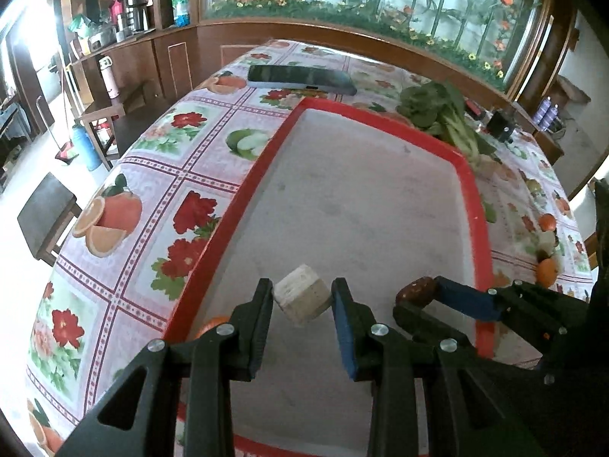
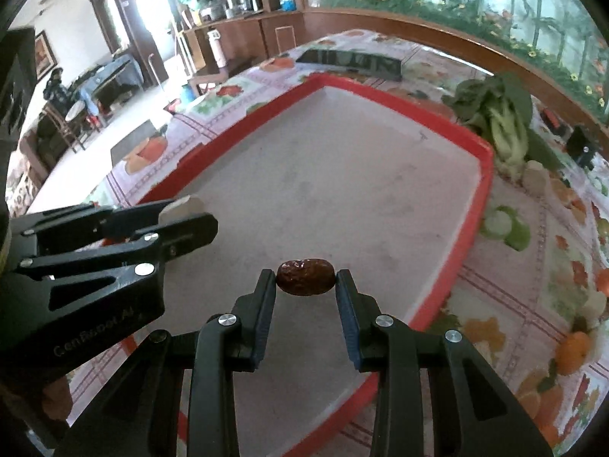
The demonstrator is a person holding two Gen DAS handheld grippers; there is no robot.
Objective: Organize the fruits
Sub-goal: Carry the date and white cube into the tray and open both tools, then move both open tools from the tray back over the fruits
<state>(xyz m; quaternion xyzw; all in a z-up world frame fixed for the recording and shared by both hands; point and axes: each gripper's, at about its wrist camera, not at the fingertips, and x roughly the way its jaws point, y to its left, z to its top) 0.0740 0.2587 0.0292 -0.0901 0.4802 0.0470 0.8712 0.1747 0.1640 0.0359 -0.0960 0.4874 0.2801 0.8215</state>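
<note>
My left gripper is shut on a pale whitish chunk of fruit and holds it over the near part of the red tray. My right gripper is shut on a dark brown date over the same tray. In the left wrist view the right gripper with the date is just to the right. In the right wrist view the left gripper is at the left with the pale chunk. An orange piece peeks out beside the left finger.
A phone lies beyond the tray. Leafy greens lie at the tray's far right corner. Small oranges and a pale piece sit on the fruit-print tablecloth to the right. A black box stands beyond the greens.
</note>
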